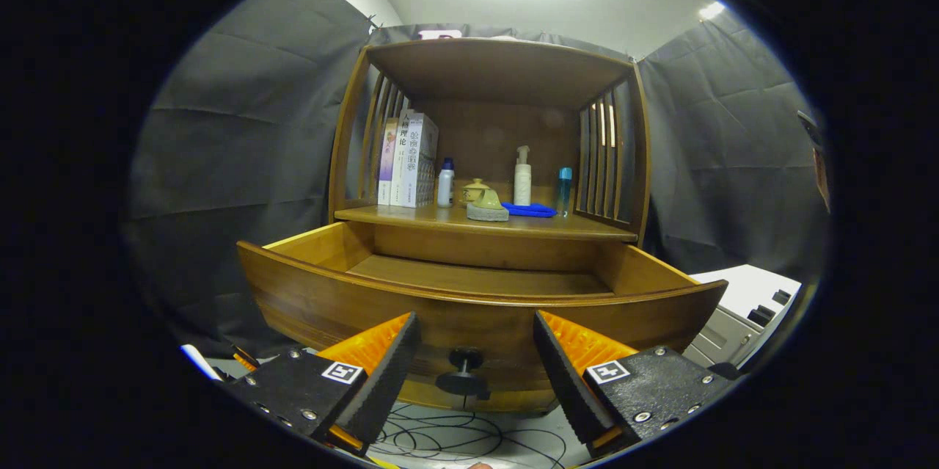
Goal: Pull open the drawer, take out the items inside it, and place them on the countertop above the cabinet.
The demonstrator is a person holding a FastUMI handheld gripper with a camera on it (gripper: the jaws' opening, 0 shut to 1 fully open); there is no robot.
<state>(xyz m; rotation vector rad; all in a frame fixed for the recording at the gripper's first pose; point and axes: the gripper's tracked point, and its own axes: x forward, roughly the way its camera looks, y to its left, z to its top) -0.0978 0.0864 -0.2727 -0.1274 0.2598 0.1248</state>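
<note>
In the gripper view, the gripper (477,359) sits low in the middle of the frame with its jaws spread wide and holding nothing; the round black drawer knob (463,373) lies in the gap between them, touching neither. That knob belongs to the curved brown wooden drawer (381,307), which stands pulled out across the middle of the frame, and the part of its floor that can be seen is bare wood. Above it, at the centre of the frame, the wooden cabinet (491,80) with slatted sides carries a countertop shelf (587,229). On that shelf, from left to right, stand upright books (407,159), a small white bottle with a blue cap (445,183), a yellow-green lidded pot (475,191) with a grey sponge-like block (488,213) just before it, a white pump bottle (522,177), a blue folded cloth (530,210) and a slim blue bottle (563,190). At the bottom of the frame thin black cables (455,440) coil on the pale floor, and a grey-white box (741,311) sits at the lower right.
</note>
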